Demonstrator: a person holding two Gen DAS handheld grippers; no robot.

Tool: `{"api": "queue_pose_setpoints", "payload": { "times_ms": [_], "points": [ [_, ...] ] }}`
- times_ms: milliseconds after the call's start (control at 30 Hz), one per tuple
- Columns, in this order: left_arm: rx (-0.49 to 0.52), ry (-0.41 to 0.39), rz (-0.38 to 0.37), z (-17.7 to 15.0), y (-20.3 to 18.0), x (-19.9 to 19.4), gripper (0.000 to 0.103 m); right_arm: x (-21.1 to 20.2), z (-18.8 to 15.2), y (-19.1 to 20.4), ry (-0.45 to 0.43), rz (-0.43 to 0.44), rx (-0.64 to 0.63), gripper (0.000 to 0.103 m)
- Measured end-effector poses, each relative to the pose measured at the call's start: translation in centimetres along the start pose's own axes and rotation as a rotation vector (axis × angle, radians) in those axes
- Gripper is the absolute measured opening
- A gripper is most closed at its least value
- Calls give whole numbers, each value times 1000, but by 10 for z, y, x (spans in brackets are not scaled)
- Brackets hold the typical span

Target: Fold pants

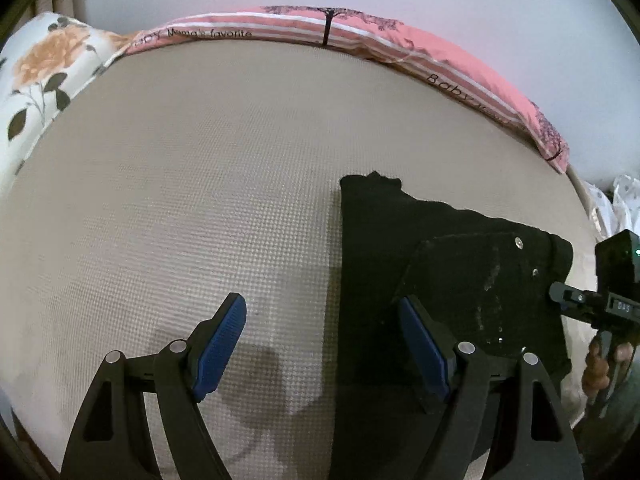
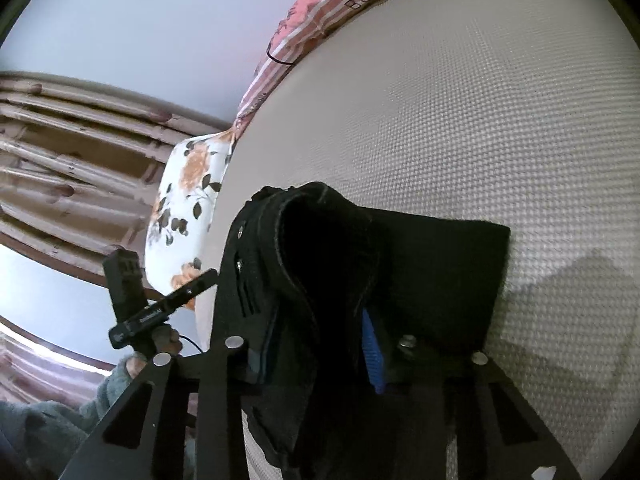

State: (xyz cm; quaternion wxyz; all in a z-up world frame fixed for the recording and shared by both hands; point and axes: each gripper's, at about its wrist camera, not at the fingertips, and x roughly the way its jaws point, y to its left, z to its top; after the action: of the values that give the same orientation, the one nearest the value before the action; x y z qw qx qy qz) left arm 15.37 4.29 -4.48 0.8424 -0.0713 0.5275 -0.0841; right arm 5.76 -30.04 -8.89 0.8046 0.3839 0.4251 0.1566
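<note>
Slippage is threatening: my right tongs (image 2: 316,344) are pinching the black jeans' (image 1: 452,264) thick waistband near the mattress's (image 1: 200,184) edge while my left tongs (image 1: 324,344) are hovering wide, empty.

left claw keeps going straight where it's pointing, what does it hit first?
Most likely the bare beige mattress. The left claw is open with nothing between its pads. The folded black pants lie under its right finger, so that finger may brush their left edge first; depth is unclear.
</note>
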Motion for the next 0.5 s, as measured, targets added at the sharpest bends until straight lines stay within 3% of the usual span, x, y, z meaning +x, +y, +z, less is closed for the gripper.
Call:
{"api": "queue_pose_setpoints", "payload": {
  "times_ms": [167,400,500],
  "points": [
    [6,-1,-1,-3,-6,5,79,-9,-8,11,-62,-21,35,11],
    [46,-14,-38,-2,-20,2,79,-49,-24,58,-177,-88,40,9],
    [85,-23,-52,-2,-31,0,79,-66,-29,55,-223,-156,49,9]
  ]
}}
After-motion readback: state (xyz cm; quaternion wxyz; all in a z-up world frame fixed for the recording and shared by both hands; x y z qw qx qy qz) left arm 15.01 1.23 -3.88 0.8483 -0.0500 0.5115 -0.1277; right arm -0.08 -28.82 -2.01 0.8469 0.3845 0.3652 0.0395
